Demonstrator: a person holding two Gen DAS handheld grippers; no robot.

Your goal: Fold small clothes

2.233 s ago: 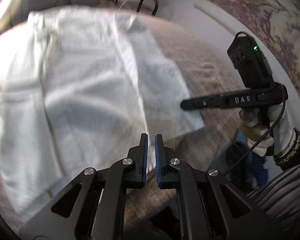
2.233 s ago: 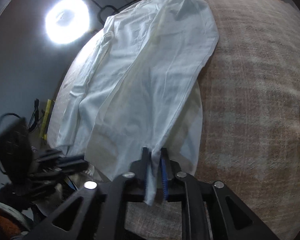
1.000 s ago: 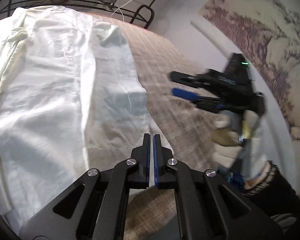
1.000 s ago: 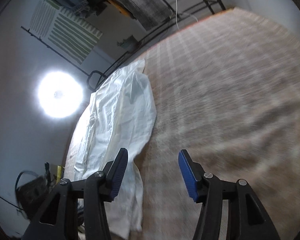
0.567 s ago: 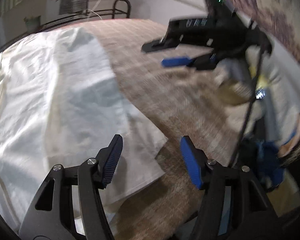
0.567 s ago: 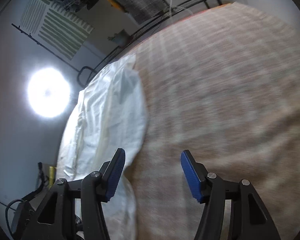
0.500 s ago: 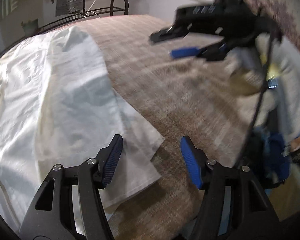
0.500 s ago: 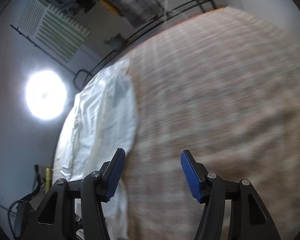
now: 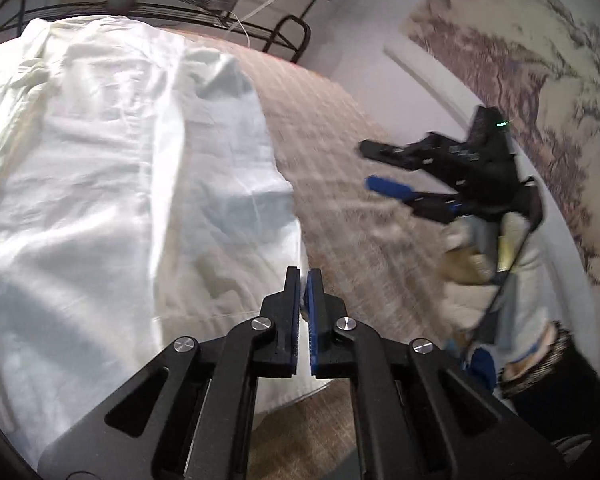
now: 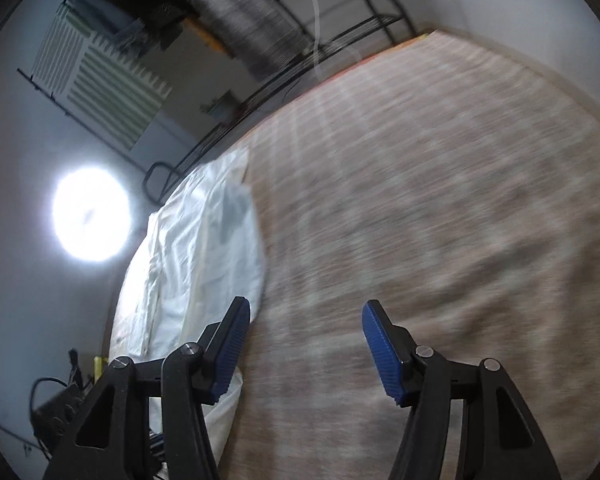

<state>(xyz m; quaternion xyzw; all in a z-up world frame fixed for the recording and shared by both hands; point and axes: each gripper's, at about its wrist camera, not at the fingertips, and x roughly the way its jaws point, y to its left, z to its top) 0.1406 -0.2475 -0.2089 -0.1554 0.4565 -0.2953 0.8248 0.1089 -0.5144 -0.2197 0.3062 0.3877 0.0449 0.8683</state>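
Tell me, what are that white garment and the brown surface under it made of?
The white garment looks like thin woven cotton or linen: matte, finely creased, light glowing through. The brown surface seems a coarse woven cover with a faint plaid, matte; blur hides its exact fibre.

One white garment (image 9: 132,184), two grippers (left (image 9: 304,276), right (image 10: 304,344)), one bedspread (image 10: 440,220)

left gripper (image 9: 304,284) closed; right gripper (image 10: 305,334) spread wide

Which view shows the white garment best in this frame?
The left wrist view: the white garment fills its left half, sharp, with folds and near hem visible. The right wrist view shows only a narrow blurred strip at left, beside the brown plaid surface.
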